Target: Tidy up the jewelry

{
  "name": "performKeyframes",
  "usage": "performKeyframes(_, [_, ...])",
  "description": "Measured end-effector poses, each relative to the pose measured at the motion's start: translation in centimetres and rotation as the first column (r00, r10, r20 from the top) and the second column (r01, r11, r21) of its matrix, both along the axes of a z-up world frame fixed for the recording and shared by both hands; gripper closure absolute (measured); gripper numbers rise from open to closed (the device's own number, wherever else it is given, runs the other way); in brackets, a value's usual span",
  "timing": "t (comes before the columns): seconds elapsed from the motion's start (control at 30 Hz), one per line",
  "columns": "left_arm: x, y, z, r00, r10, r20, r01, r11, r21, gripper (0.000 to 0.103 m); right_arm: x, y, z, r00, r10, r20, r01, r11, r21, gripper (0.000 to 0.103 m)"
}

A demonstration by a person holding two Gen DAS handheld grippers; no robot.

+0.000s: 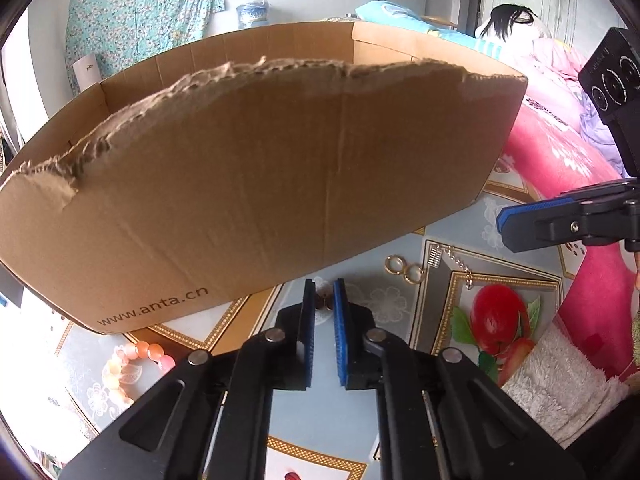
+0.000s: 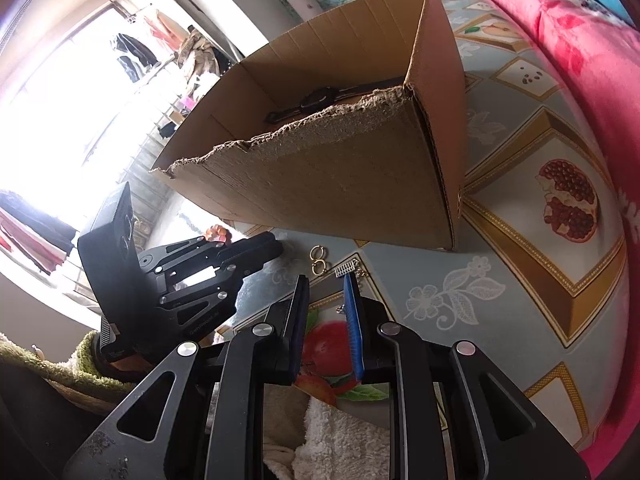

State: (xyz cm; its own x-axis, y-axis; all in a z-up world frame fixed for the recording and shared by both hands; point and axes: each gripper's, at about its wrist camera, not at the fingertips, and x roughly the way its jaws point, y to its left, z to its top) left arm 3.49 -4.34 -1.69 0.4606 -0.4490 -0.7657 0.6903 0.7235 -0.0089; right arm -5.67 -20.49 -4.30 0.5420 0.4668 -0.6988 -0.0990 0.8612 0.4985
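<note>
left tool [image 1: 323, 300] nips small brown trinket [image 1: 322, 303]; box [image 1: 240, 184] reads "www.anta.cn".

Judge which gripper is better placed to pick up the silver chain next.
Right, probably. The right gripper has its jaws apart, and the silver chain lies just beyond its fingertips. The left gripper is shut, a small brown piece at its tips, farther from the chain.

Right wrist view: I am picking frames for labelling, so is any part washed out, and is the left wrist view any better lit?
Right wrist view: the bright window at left is blown out to white, though the brown cardboard box stays readable. Left wrist view: even light, no glare, the two gold rings sharp; fisheye bends the box's walls.
</note>
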Motion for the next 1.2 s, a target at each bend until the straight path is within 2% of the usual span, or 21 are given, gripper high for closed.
performKeyframes(0.4, [-0.5,1.3,0.5,0.999,0.022,-0.042,-0.024,0.999,-0.046,0.095,-0.8,2.0,0.5,0.998,0.042,0.041,-0.033,0.98,-0.196,0.084])
performKeyframes(0.63, [-0.9,2.4,0.7,0.997,0.051,-0.062,-0.055,0.996,-0.068,0.095,-0.8,4.6,0.1,0.993,0.109,0.045,-0.088,0.94,-0.329,0.084])
performKeyframes(0.77, [-1.0,2.4,0.5,0.996,0.059,-0.066,-0.063,0.996,-0.07,0.095,-0.3,5.3,-0.4,0.993,0.11,0.037,-0.087,0.917,-0.389,0.084])
performKeyframes(1.03, [-0.9,2.5,0.2,0.995,0.059,-0.078,-0.065,0.995,-0.078,0.095,1.0,6.4,-2.0,0.996,0.09,0.016,-0.071,0.873,-0.482,0.084])
performKeyframes(1.2, [-0.8,2.6,0.2,0.995,0.06,-0.08,-0.067,0.994,-0.086,0.095,1.7,6.2,-2.1,0.999,0.046,0.026,-0.029,0.88,-0.473,0.088])
